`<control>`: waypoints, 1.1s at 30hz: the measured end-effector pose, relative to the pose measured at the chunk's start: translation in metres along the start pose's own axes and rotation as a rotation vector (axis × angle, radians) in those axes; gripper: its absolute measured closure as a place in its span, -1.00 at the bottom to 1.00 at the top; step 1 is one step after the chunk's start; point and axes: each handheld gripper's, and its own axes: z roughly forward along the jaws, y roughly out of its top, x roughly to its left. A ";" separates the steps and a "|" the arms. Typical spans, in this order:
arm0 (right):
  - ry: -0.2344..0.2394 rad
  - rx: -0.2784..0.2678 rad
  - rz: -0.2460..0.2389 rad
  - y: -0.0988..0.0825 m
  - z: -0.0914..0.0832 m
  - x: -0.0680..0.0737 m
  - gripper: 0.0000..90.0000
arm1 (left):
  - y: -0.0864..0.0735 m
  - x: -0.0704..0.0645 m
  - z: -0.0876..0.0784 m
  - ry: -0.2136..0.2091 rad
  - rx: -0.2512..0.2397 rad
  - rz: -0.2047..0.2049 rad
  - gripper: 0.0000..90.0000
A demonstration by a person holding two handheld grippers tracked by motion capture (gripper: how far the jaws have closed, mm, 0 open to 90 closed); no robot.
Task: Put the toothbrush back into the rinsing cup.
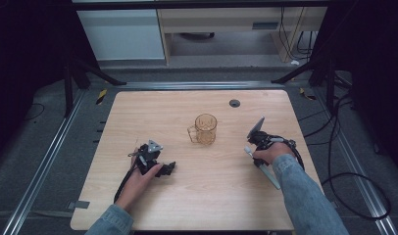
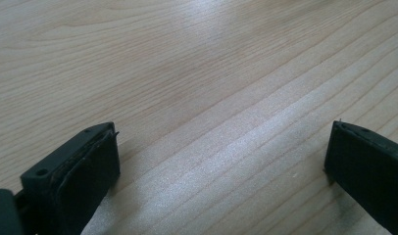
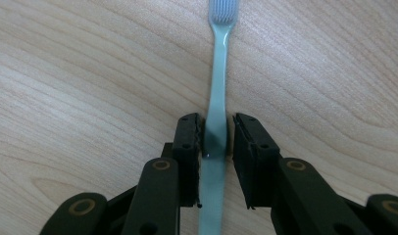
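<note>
Pale wood bench point(image 1: 197, 196) under dark framing, grey floor and cables all round. Right hand-held gripper point(image 3: 215, 142) down over a pale green toothbrush point(image 3: 217, 88), jaws closed in on the handle from both sides, bristle head pointing away. Left pad seems to touch the handle; a thin sliver of gap on the other side, so a nearly clenched grasp rather than a firm one, by the look of it. Seen from above, toothbrush point(image 1: 261, 168) lying flat at the bench's right side, running under the right hand point(image 1: 269, 152) towards the near edge.

Left hand-held gripper point(image 1: 163, 169) resting on the bench at the left, jaws spread wide, nothing between them but bare wood grain. Released, idle.

Risks from here: thin, smooth handle, likely to swivel or slip out if lifted before the pads bite properly. Grip sits around mid-handle, so the brush could tip once off the wood. Pads low against the surface, so could scrape or pin the handle rather than pick it up.

Amber see-through mug point(image 1: 204, 129) upright mid-bench, well apart from the brush, handle towards the left. Probably the destination; narrow mouth, so a tilted brush could knock the rim or topple it. Small dark grommet point(image 1: 235, 103) further back, out of the way. Nothing between brush and mug.
</note>
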 end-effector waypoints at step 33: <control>0.025 -0.157 -0.016 -0.005 -0.033 0.007 0.76 | 0.000 -0.001 0.001 -0.002 -0.004 -0.001 -1.00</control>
